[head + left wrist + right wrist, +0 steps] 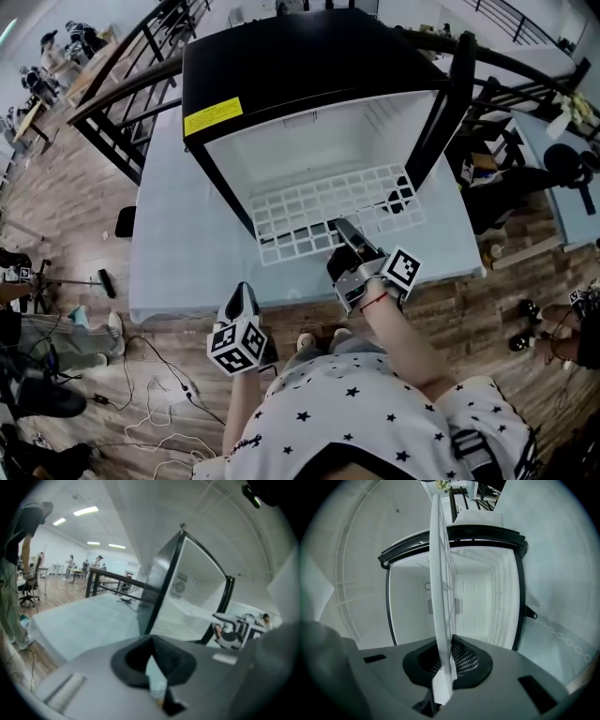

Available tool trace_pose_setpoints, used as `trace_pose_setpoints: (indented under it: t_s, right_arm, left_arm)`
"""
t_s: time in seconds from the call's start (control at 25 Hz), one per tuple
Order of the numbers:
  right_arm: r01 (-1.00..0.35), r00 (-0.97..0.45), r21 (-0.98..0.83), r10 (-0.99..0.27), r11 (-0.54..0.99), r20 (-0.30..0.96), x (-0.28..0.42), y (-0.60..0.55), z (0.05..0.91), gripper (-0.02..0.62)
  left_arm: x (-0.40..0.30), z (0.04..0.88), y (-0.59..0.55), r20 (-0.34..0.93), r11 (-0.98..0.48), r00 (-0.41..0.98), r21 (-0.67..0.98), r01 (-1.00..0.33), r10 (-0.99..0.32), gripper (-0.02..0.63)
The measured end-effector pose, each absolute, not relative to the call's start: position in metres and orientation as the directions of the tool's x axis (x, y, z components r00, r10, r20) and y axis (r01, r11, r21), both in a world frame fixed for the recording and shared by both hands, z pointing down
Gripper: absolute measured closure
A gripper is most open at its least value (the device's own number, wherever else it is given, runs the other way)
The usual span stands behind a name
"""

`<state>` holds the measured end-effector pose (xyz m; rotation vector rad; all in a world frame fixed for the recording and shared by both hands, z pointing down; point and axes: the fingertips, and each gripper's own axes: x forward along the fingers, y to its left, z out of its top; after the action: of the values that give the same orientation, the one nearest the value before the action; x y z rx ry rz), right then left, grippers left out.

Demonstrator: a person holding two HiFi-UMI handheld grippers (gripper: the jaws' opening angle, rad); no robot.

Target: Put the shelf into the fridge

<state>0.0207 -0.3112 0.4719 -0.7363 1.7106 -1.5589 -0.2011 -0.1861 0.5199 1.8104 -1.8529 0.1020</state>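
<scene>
Shelf (328,211) is gripped at its near edge by the right gripper (347,232) and is reached into the open fridge (300,66), set at twelve o'clock on the table (164,253). Left gripper (241,298), at seven o'clock, is clenched on nothing.

Right tool (343,230) out front, forearm stretched forward, jaws clamped on the shelf (439,573) edge, which sits edge-on between the pads. Left tool (241,295) low, close to the torso, pointing forward, jaws closed with nothing between them
</scene>
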Motion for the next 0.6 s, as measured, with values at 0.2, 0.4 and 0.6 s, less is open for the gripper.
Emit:
trace_pose_setpoints:
  t_s: [0.2, 0.4, 0.6]
  right_arm:
    - [0.060, -0.602, -0.992, -0.789, 0.109, -0.123, 0.0197, -0.3101, 0.4711, 0.556]
    - [0.077, -0.605, -0.994, -0.788, 0.083, -0.112, 0.0195, -0.3101, 0.4761, 0.555]
    - [0.061, -0.616, -0.994, -0.780, 0.092, -0.110, 0.0187, -0.3087, 0.4745, 0.556]
  left_arm:
    - [-0.1968, 0.5179, -0.1886, 0.418, 0.092, 0.049, 0.312, -0.946, -0.907, 0.601]
    - [-0.1938, 0.5161, -0.1901, 0.416, 0.092, 0.049, 0.311, -0.946, -0.908, 0.601]
    - [-0.1954, 0.5197, -0.1883, 0.423, 0.106, 0.040, 0.315, -0.943, -0.905, 0.601]
